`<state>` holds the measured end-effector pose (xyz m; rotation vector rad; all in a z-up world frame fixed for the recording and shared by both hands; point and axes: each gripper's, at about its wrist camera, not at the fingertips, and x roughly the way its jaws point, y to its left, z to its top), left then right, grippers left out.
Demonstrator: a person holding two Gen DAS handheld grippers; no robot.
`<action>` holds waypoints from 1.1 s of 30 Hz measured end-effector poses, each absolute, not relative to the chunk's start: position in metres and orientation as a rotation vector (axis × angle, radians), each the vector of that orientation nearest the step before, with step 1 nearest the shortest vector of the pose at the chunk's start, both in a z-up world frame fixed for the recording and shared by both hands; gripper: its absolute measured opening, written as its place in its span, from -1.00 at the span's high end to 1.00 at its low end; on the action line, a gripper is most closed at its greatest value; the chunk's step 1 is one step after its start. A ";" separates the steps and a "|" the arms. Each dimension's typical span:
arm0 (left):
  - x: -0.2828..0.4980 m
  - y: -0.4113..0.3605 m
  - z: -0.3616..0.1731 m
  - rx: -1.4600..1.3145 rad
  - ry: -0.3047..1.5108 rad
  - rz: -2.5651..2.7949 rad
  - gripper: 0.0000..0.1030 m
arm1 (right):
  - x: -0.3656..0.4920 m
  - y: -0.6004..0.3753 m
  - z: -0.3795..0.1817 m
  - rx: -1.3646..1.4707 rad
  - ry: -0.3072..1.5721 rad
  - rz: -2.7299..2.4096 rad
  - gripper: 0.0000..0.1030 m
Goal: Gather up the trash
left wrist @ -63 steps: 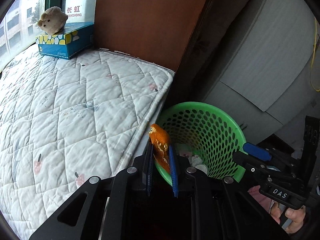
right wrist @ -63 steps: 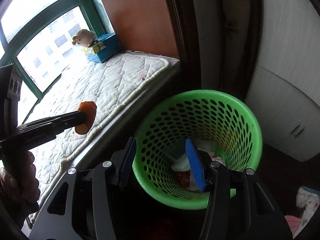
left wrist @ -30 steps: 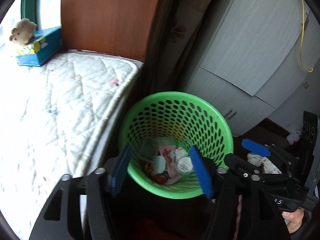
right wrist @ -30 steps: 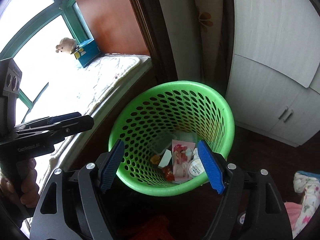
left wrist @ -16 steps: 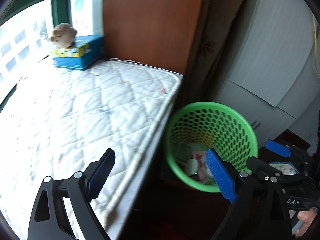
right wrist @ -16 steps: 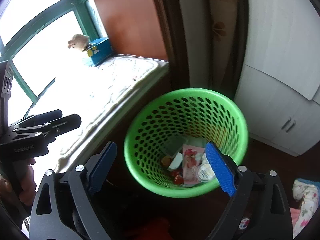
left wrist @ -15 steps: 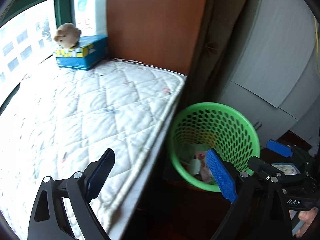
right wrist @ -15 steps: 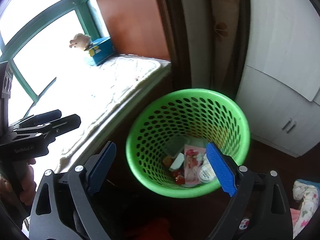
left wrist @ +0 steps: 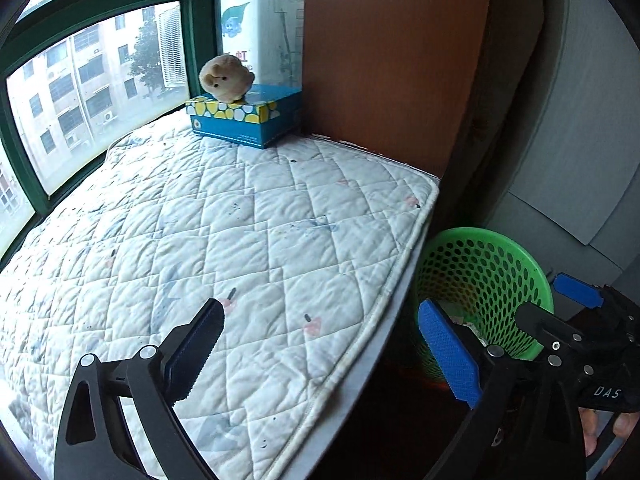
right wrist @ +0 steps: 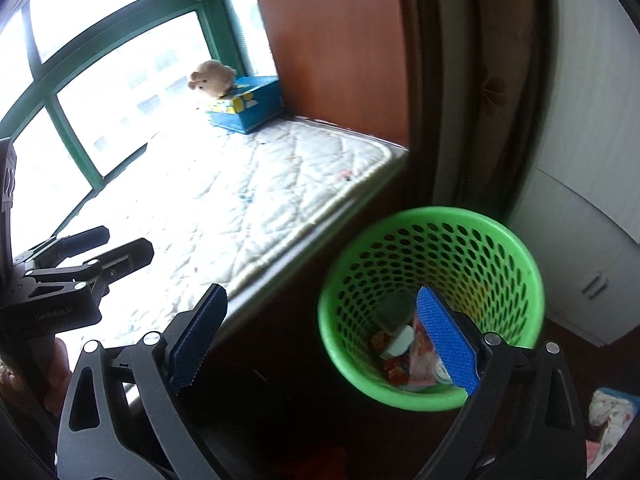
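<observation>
Looking along the left gripper [left wrist: 320, 356], its jaws stand wide apart and hold nothing, poised above the quilted mattress pad [left wrist: 224, 240], whose visible surface shows no litter; a blue tissue box [left wrist: 248, 118] with a plush toy [left wrist: 226, 78] on top sits by the window, likely belongings rather than rubbish. The green perforated wastebasket [left wrist: 486, 292] stands on the floor just beside the pad's edge, handy for drops. From the right wrist, the right gripper [right wrist: 320, 344] is likewise spread and empty, angled over the basket, where the collected trash [right wrist: 404, 350], wrappers and small lids, lies at the bottom.
</observation>
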<state>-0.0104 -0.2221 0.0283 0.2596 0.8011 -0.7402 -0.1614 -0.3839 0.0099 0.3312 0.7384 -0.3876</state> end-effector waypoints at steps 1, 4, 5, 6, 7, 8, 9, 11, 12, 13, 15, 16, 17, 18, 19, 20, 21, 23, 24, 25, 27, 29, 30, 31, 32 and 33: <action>-0.010 -0.216 0.028 0.251 0.801 -0.731 -0.84 | -0.159 -0.380 0.011 0.326 0.735 -0.383 -0.86; -0.003 -0.198 0.029 0.225 0.798 -0.694 -0.85 | -0.151 -0.371 0.016 0.319 0.726 -0.364 -0.86; -0.001 -0.192 0.029 0.216 0.796 -0.679 -0.85 | -0.148 -0.368 0.018 0.317 0.722 -0.357 -0.86; 0.001 -0.187 0.030 0.207 0.795 -0.666 -0.85 | -0.146 -0.365 0.019 0.314 0.720 -0.351 -0.86; 0.003 -0.181 0.031 0.200 0.793 -0.653 -0.85 | -0.143 -0.362 0.022 0.309 0.715 -0.344 -0.86; 0.005 -0.176 0.033 0.192 0.788 -0.639 -0.85 | -0.141 -0.359 0.024 0.305 0.711 -0.339 -0.86; 0.006 -0.170 0.035 0.184 0.782 -0.626 -0.85 | -0.138 -0.356 0.026 0.300 0.707 -0.332 -0.86; 0.010 -0.159 0.038 0.166 0.774 -0.599 -0.85 | -0.133 -0.350 0.030 0.290 0.699 -0.317 -0.87; 0.011 -0.154 0.040 0.157 0.770 -0.586 -0.85 | -0.131 -0.347 0.032 0.285 0.695 -0.309 -0.87; 0.013 -0.149 0.042 0.148 0.768 -0.572 -0.85 | -0.129 -0.343 0.034 0.281 0.692 -0.302 -0.87; 0.015 -0.139 0.045 0.133 0.760 -0.552 -0.85 | -0.124 -0.337 0.038 0.276 0.683 -0.285 -0.87; 0.016 -0.134 0.047 0.127 0.755 -0.542 -0.85 | -0.122 -0.334 0.039 0.273 0.680 -0.278 -0.87; 0.016 -0.130 0.048 0.124 0.748 -0.528 -0.85 | -0.120 -0.331 0.041 0.269 0.677 -0.271 -0.87; 0.016 -0.126 0.050 0.121 0.739 -0.517 -0.85 | -0.118 -0.327 0.042 0.264 0.674 -0.265 -0.88; 0.016 -0.123 0.052 0.120 0.733 -0.508 -0.85 | -0.115 -0.324 0.043 0.258 0.672 -0.260 -0.88; 0.017 -0.120 0.053 0.116 0.726 -0.500 -0.85 | -0.113 -0.321 0.045 0.251 0.669 -0.255 -0.88; 0.017 -0.116 0.054 0.112 0.721 -0.491 -0.85 | -0.112 -0.318 0.046 0.245 0.666 -0.250 -0.88; 0.018 -0.111 0.056 0.105 0.715 -0.478 -0.85 | -0.109 -0.312 0.047 0.241 0.660 -0.236 -0.88; 0.018 -0.109 0.056 0.102 0.712 -0.475 -0.85 | -0.108 -0.310 0.048 0.239 0.658 -0.231 -0.88; 0.019 -0.106 0.056 0.100 0.711 -0.472 -0.85 | -0.108 -0.308 0.048 0.237 0.656 -0.227 -0.88; 0.019 -0.104 0.056 0.099 0.710 -0.471 -0.85 | -0.105 -0.305 0.049 0.230 0.652 -0.222 -0.88; 0.020 -0.102 0.056 0.098 0.710 -0.471 -0.85 | -0.104 -0.302 0.049 0.226 0.650 -0.213 -0.88; 0.020 -0.102 0.056 0.098 0.710 -0.473 -0.85 | -0.103 -0.301 0.049 0.224 0.649 -0.210 -0.88; 0.019 -0.102 0.056 0.098 0.709 -0.472 -0.85 | -0.103 -0.299 0.048 0.223 0.649 -0.208 -0.88; 0.020 -0.101 0.056 0.098 0.709 -0.470 -0.85 | -0.102 -0.298 0.048 0.220 0.650 -0.207 -0.88; 0.020 -0.101 0.056 0.098 0.708 -0.472 -0.85 | -0.102 -0.297 0.048 0.216 0.649 -0.207 -0.88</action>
